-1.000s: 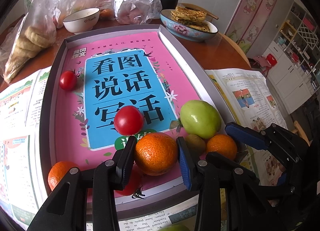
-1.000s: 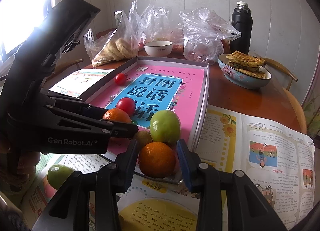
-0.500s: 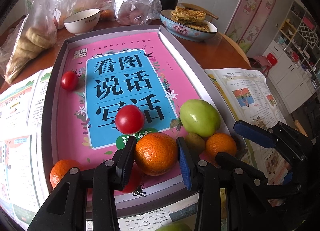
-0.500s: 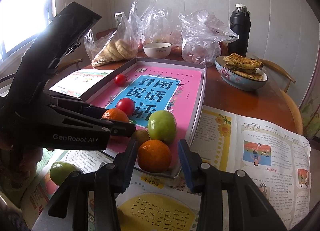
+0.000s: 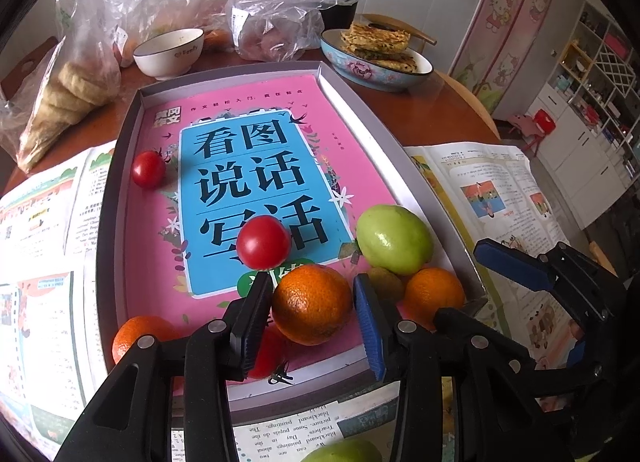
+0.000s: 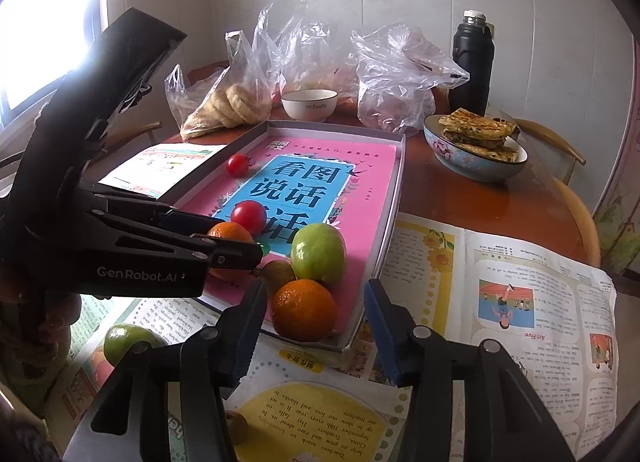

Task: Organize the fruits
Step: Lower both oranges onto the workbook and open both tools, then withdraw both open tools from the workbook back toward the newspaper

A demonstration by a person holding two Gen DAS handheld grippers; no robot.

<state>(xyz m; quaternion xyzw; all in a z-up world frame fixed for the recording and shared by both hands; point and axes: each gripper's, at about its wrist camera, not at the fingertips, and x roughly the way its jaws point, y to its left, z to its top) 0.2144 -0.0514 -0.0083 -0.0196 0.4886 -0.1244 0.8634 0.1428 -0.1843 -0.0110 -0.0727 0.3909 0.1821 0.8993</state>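
The orange (image 6: 304, 310) in the tray's (image 6: 390, 197) near corner, bright and dimpled, was pinched a second ago but is now cleared by the right gripper (image 6: 316, 328), whose jaws are opening, tilted down over it. A second orange (image 5: 312, 304) is bracketed by the left gripper (image 5: 308, 320), also easing apart; contact can't be told.
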